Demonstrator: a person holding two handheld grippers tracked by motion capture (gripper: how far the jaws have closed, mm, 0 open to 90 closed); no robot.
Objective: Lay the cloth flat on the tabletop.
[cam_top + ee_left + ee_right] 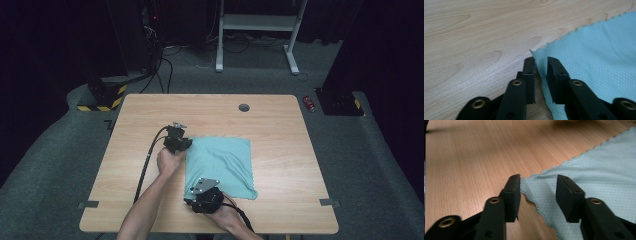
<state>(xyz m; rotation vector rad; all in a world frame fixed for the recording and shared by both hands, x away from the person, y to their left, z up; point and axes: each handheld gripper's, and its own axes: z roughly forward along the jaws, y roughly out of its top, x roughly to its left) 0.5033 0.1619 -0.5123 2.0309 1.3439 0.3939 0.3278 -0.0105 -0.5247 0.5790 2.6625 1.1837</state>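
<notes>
A light teal cloth (220, 160) lies spread flat on the wooden table (280, 125), with a few creases near its right side. My left gripper (186, 144) is at the cloth's far left corner. In the left gripper view its jaws (541, 60) stand a narrow gap apart, with the scalloped corner of the cloth (599, 50) between them on the table. My right gripper (191, 198) is at the near left corner. In the right gripper view it (538, 179) stands open, with the corner of the cloth (599, 170) lying flat between the jaws.
A round cable hole (244, 107) sits in the far part of the table. Grey tape marks (88, 204) (326, 202) sit at the near corners. On the floor beyond are a red object (310, 103), cables and a white desk frame (255, 22).
</notes>
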